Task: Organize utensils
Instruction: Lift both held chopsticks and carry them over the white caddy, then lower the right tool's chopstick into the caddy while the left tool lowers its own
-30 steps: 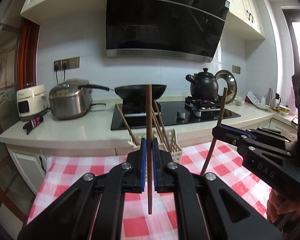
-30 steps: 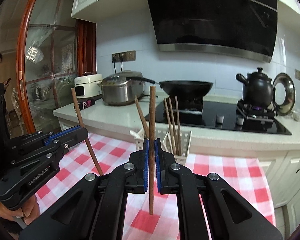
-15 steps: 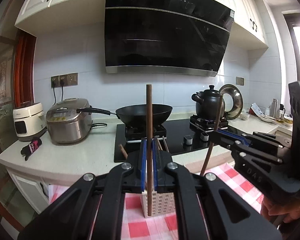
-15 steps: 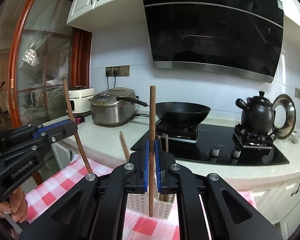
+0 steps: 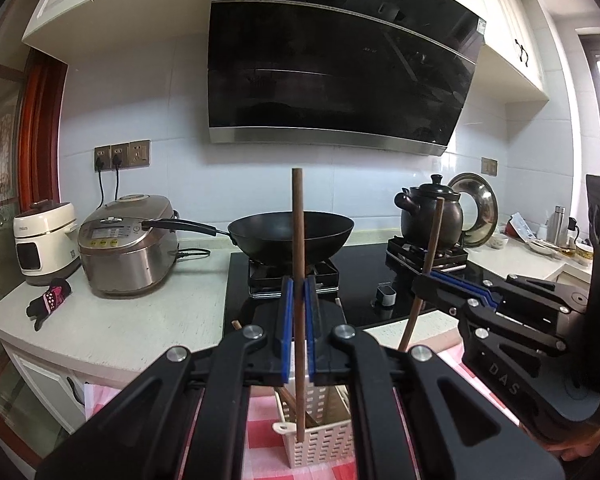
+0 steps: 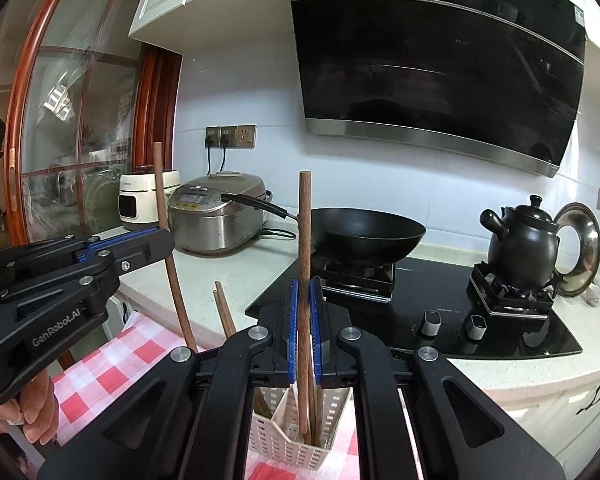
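My left gripper (image 5: 298, 292) is shut on a brown wooden chopstick (image 5: 297, 216) held upright. Its lower end hangs just over the white slotted basket (image 5: 324, 444) on the checked cloth. My right gripper (image 6: 305, 294) is shut on a second upright chopstick (image 6: 305, 220), whose lower end reaches into the same basket (image 6: 276, 436), beside several chopsticks (image 6: 225, 314) that stand there. Each view shows the other gripper at its side: the right gripper (image 5: 430, 282) with its tilted chopstick (image 5: 434, 236), the left gripper (image 6: 158, 240) with its chopstick (image 6: 162, 200).
Behind the basket runs a pale counter (image 5: 140, 320) with a black hob (image 6: 440, 300), a wok (image 5: 292, 236), a black kettle (image 6: 522, 240), a steel rice cooker (image 5: 128, 244), a white cooker (image 5: 44, 240) and a dark glove (image 5: 50, 300). A person's hand (image 6: 36, 412) grips the left tool.
Both grippers have moved forward and up with their chopsticks. The basket, once ahead on the cloth, now lies right under the chopsticks' lower ends. Both stay shut.
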`<state>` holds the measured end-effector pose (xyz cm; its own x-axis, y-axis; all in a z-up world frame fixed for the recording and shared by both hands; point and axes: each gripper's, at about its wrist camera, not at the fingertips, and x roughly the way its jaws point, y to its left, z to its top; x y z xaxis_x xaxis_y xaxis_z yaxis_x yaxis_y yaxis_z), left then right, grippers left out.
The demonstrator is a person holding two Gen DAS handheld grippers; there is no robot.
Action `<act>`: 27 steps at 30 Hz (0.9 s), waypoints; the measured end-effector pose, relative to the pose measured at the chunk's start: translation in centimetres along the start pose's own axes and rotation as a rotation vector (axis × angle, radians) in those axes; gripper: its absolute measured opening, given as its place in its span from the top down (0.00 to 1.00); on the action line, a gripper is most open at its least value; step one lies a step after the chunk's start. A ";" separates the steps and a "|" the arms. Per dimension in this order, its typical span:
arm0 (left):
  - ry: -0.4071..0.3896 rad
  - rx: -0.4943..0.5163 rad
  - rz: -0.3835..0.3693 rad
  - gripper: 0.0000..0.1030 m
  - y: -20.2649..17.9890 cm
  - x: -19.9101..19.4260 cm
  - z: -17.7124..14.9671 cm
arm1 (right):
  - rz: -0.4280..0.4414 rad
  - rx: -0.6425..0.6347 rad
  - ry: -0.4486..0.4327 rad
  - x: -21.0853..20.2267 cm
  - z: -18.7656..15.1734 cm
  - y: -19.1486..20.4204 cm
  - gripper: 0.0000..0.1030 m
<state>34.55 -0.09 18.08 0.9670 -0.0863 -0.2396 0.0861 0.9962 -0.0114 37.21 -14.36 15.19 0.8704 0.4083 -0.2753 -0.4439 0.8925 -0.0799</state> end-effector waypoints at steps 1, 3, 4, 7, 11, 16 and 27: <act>0.002 -0.003 0.000 0.95 0.1 0.4 0.0 | 0.000 0.000 0.002 0.2 0.0 -0.1 0.93; 0.005 -0.007 -0.001 0.95 0.3 0.9 0.1 | 0.000 -0.001 0.005 0.7 -0.1 -0.2 0.93; 0.006 -0.008 -0.002 0.95 0.4 1.1 0.1 | 0.000 0.001 0.008 0.9 -0.1 -0.3 0.93; 0.008 -0.010 -0.002 0.95 0.5 1.4 0.1 | 0.000 0.004 0.012 1.3 -0.2 -0.6 0.93; 0.011 -0.006 0.002 0.95 0.6 1.4 0.3 | 0.002 0.002 0.017 1.7 -0.3 -0.6 0.93; 0.002 -0.017 -0.001 0.95 0.9 0.9 1.2 | 0.004 -0.001 0.014 1.7 -0.1 -0.5 0.93; -0.043 -0.067 0.007 0.95 2.1 1.4 2.9 | 0.000 -0.002 0.024 2.6 -0.1 -0.9 0.93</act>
<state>36.78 1.89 20.57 0.9770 -0.0785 -0.1981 0.0647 0.9951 -0.0753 39.84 -14.18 14.50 0.8650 0.4037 -0.2979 -0.4443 0.8922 -0.0814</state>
